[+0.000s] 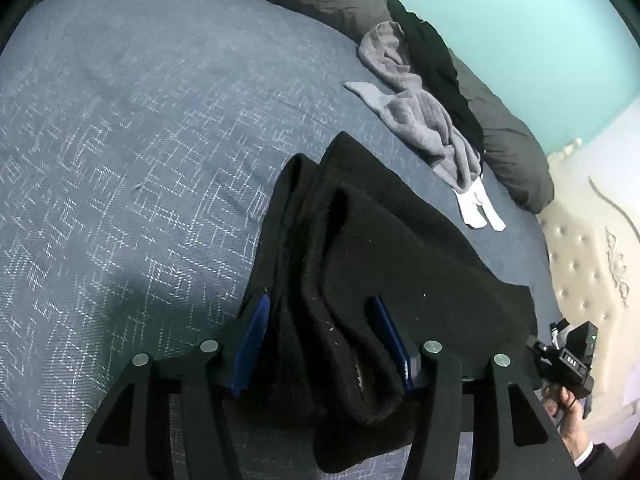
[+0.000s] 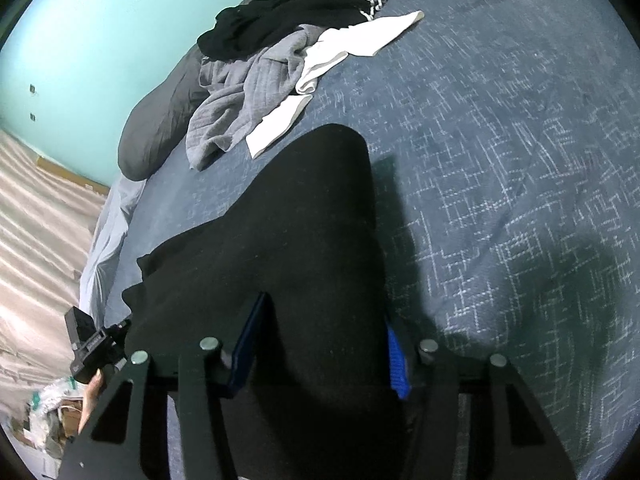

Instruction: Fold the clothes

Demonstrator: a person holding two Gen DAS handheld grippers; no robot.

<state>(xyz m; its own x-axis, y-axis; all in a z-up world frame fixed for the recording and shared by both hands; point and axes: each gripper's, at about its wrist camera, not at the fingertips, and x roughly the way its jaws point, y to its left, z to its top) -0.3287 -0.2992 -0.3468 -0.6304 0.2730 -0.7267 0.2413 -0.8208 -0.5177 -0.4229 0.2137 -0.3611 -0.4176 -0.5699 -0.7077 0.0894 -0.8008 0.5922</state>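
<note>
Showing the left wrist view first: the left gripper (image 1: 320, 344) has a thick bundled fold of the black garment (image 1: 400, 240) between its blue pads (image 1: 256, 332). The cloth fills the gap and both pads touch it, so the jaws read as clamped on the fold. From the jaws the garment's long axis runs forward and slightly right across the bedspread (image 1: 120, 160). Beyond it, well apart, lies a grey garment (image 1: 416, 120). The right gripper (image 1: 568, 360) appears at the lower right, at the garment's near right corner.

Right wrist view: the right gripper (image 2: 320, 344) straddles the same black garment (image 2: 300, 220), which fills the space between its pads; the jaws likewise seem closed on it. The cloth extends straight ahead from the jaws. The left gripper (image 2: 92, 348) sits at lower left, beside the garment's corner.

Both hands hold the near edge equally; the coming fold likely carries that edge forward along the long axis.
</note>
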